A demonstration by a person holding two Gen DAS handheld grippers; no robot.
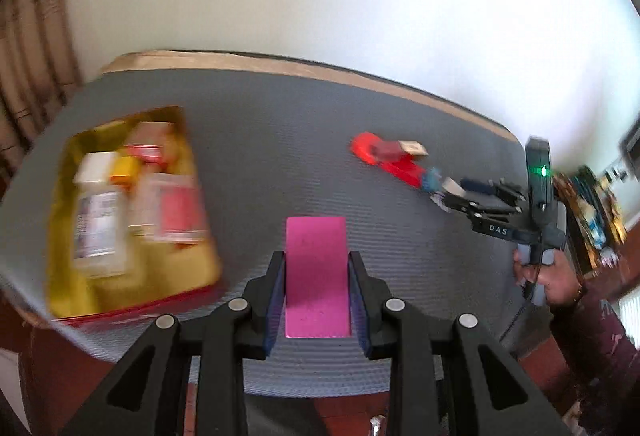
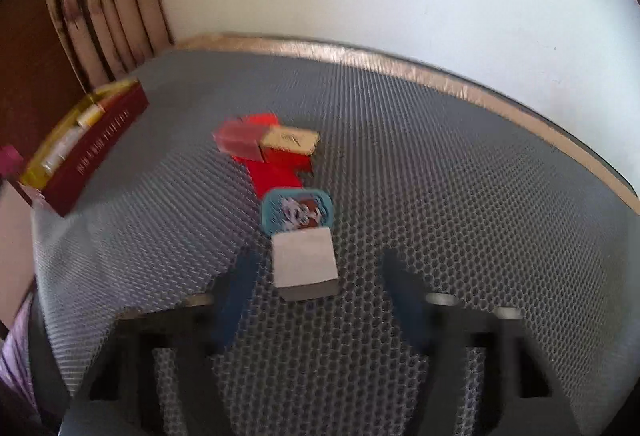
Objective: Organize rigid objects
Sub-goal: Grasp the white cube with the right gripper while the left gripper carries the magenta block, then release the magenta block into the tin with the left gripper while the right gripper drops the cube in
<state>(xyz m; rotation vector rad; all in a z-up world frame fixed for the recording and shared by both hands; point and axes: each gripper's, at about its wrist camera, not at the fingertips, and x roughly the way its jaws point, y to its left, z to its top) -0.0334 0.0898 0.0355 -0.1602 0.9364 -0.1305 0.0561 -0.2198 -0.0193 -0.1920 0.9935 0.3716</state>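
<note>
Holding a pink block (image 1: 316, 276) lengthwise between clamped pads, the left gripper (image 1: 316, 292) hovers just right of the gold box (image 1: 192, 252). The right gripper (image 2: 316, 300) stands wide apart around a white block (image 2: 304, 262), untouched on the mat.

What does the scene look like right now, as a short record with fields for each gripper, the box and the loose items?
left gripper: shut on the pink block
right gripper: open, white block between its fingers, pads clear of it
box: gold-lined, at the left of the grey mat, holds a white-capped bottle and other packs
loose items: red pieces and blue cartoon tag, just beyond the white block
</note>
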